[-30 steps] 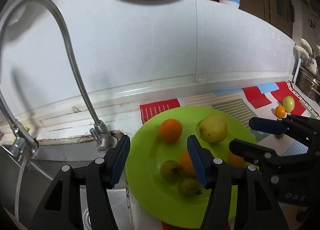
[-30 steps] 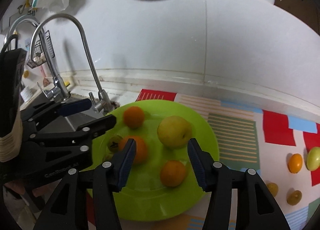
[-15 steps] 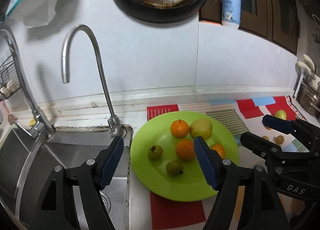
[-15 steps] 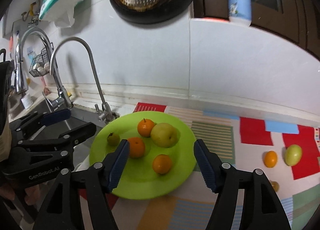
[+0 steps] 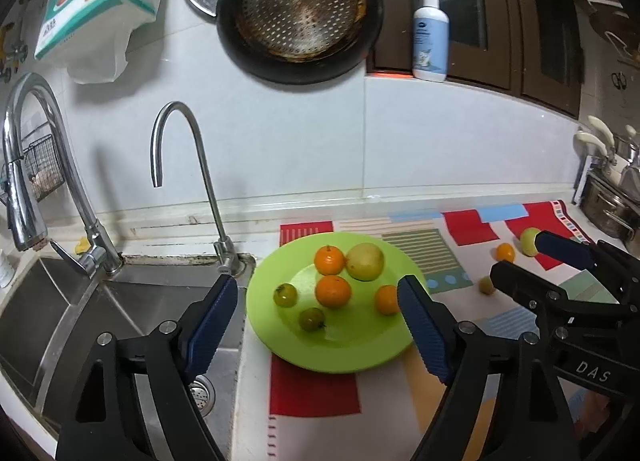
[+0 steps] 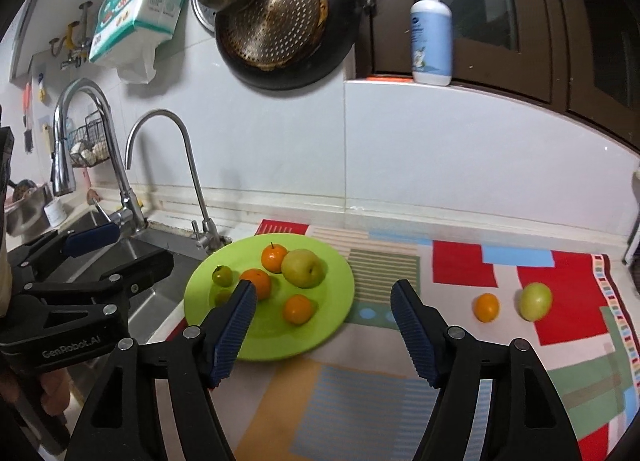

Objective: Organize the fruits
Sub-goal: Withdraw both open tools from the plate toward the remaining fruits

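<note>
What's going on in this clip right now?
A person holds two grippers above a kitchen counter, both open and holding nothing. The left gripper and right gripper hover near the green plate, which holds six fruits. An orange and a green fruit sit off the plate on the mat.

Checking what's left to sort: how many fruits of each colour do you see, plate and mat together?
Orange fruits: 4 (3 on the plate, 1 on the mat)
Large yellow-green fruits: 2 (1 plate, 1 mat)
Small green fruits: 2 (plate)
Small yellowish fruit: 1 (mat)
Total: 9 in view; the right gripper may hide more.
</note>
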{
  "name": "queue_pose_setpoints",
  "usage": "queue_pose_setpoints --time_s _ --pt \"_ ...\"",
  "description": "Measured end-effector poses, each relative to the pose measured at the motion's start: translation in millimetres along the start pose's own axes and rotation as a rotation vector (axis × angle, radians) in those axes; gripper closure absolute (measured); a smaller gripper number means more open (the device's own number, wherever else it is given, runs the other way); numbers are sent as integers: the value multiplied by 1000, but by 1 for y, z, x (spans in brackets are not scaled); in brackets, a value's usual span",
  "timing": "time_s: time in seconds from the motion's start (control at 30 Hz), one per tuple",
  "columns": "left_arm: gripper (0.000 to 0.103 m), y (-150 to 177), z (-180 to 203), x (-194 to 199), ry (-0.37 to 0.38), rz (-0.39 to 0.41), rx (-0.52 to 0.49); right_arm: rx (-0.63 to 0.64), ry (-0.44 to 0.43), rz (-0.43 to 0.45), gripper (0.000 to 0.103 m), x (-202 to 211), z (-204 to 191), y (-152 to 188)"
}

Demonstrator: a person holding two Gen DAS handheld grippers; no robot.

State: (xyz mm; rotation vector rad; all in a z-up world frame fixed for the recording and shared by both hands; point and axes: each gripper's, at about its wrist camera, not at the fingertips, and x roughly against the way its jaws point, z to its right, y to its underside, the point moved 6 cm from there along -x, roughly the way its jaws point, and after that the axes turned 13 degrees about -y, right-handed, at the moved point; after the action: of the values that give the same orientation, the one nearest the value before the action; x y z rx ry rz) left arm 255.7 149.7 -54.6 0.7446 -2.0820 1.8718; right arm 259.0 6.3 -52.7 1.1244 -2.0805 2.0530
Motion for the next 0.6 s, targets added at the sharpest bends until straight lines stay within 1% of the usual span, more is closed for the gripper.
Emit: queue_pose_setpoints --time_s 0.13,0.4,0.6 --pt "19 1 11 14 5 3 3 -1 16 21 32 20 7 3" --pt "18 -2 39 42 11 38 4 25 46 48 32 57 23 5" --pt "17 -4 60 56 22 53 5 34 61 63 32 80 39 6"
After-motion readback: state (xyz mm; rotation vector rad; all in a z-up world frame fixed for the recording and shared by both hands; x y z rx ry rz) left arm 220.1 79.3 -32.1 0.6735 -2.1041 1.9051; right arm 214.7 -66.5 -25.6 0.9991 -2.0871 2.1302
